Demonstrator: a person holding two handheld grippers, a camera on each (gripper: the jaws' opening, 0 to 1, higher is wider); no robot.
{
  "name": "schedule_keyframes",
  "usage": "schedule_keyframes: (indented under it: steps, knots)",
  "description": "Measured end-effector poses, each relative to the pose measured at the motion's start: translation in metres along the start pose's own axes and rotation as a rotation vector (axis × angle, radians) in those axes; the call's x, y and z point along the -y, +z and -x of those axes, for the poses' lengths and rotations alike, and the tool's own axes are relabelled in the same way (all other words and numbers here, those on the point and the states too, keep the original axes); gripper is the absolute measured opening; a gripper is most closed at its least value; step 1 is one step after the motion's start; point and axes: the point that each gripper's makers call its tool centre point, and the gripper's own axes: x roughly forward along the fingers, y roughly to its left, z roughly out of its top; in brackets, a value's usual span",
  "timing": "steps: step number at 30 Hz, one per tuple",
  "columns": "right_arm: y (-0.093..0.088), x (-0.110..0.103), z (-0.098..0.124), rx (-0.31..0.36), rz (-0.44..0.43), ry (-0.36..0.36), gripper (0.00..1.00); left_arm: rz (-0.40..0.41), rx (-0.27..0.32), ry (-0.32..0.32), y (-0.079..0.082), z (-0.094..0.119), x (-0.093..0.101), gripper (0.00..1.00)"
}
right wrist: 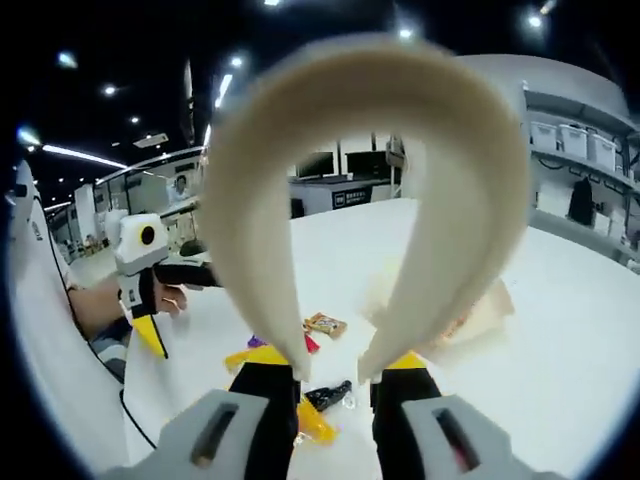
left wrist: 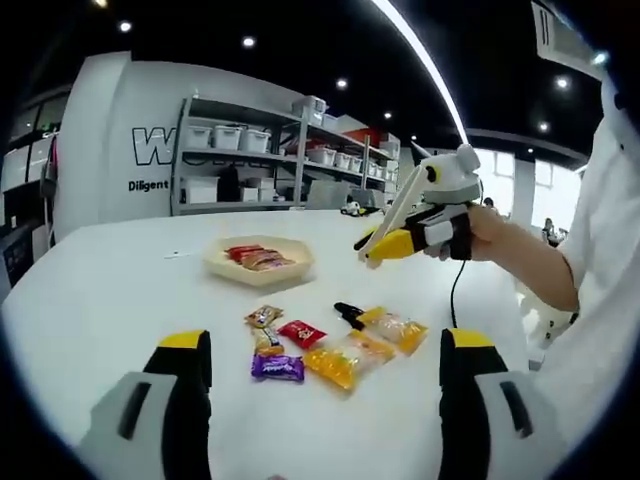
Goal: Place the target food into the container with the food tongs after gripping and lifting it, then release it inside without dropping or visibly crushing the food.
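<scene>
The right gripper clenched the cream food tongs, hovering above the snack packets. The container lay beyond the snack packets. The left gripper was released, just short of them.

Left gripper view looks low across the desk; right gripper view faces opposite, close; both share the snack packets at 6 o'clock.
</scene>
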Motion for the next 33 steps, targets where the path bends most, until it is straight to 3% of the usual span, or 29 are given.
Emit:
schedule_keyframes:
  steps: [20, 33]
  knots:
    - [0.029, -0.029, 0.03, -0.066, 0.029, -0.008, 0.21, -0.026, 0.007, -0.009, 0.007, -0.005, 0.004, 0.93]
    - [0.033, -0.033, 0.023, -0.071, 0.061, -0.011, 0.21, -0.038, 0.009, -0.004, 0.006, -0.005, 0.005, 0.93]
